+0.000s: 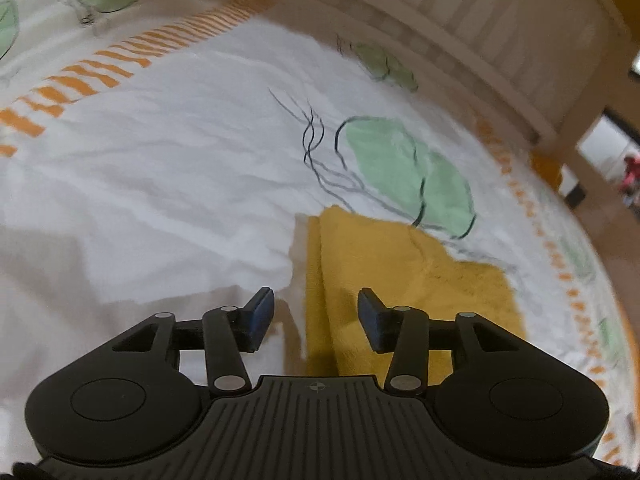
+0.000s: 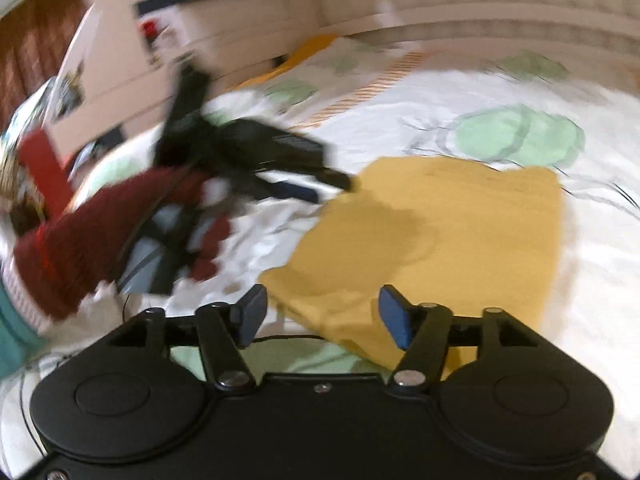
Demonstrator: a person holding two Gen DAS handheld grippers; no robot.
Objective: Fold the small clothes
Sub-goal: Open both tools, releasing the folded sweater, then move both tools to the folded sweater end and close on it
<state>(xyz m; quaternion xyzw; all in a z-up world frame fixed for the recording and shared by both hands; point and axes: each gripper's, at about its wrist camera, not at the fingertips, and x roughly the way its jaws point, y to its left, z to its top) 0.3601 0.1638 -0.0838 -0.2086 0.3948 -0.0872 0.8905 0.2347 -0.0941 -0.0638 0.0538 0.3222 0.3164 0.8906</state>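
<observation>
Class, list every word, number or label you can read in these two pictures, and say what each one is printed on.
No text can be read.
Cardboard box: dark and red label marks, too blurred to read.
Left gripper body: a small crosshair sign, no letters.
Bedsheet: printed leaves and stripes only.

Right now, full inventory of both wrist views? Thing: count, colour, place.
Mustard-yellow fabric cloth: one, yellow, lying partly folded on the bed, under both tools.
White bedsheet with green leaf print and orange striped trim: one, white, covering the bed.
Cream slatted headboard: one, cream, along the bed's far edge.
Cardboard box: one, tan, beside the bed, blurred.
Dark red knitted glove: one, dark red, on the hand holding the left tool.
Left tool: one, black with blue pads, open over the cloth's folded edge.
Right tool: one, black with blue pads, open over the cloth's near corner.
</observation>
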